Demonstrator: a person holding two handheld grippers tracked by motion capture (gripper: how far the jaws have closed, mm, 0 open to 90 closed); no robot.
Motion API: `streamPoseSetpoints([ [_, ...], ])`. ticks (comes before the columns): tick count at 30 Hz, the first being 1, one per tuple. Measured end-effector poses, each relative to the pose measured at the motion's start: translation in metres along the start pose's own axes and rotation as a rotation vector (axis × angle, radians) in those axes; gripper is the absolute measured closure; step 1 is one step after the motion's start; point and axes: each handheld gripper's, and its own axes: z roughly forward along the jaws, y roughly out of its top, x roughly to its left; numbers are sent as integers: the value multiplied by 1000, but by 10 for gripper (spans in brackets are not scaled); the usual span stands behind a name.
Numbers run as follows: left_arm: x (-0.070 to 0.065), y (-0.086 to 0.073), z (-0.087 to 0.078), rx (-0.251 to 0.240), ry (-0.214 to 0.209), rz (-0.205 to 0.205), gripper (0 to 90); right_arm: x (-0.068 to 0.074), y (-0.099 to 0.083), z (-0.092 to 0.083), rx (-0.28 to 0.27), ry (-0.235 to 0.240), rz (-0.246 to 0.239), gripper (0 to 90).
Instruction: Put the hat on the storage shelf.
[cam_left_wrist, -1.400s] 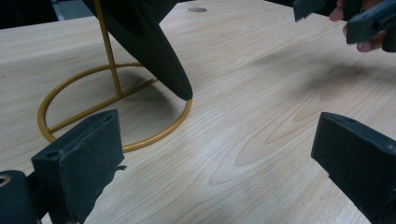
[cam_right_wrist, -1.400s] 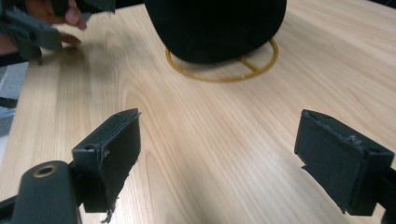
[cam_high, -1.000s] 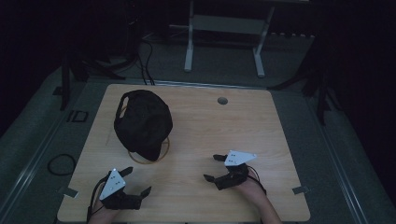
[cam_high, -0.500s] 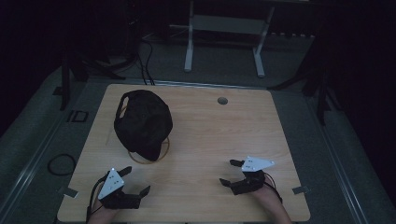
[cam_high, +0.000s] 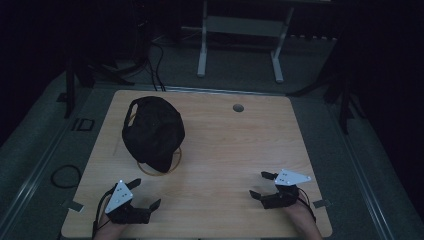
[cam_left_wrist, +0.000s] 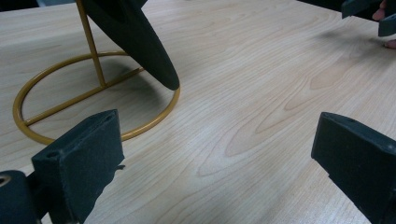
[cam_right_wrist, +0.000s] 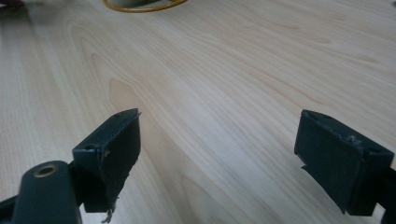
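No legible text or markings

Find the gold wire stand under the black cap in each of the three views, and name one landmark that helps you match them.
High view: the stand's ring lies at table left of centre, under the cap.
Left gripper view: the ring sits at upper left, with the cap's brim hanging over it.
Right gripper view: an arc of the ring shows at the top edge.
Shared landmark: the pale wooden table.
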Motion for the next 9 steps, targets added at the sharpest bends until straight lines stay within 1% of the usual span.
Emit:
streamPoseSetpoints([
  [2,0,0,0,1,0,2,26,-3,-2,-2,4,-18,8,143],
  [5,0,0,0,5,0,6,25,-7,-5,-4,-7,-20,25,144],
  [9,0,0,1,-1,-2,2,26,-8,-5,-5,-22,-21,32,144],
])
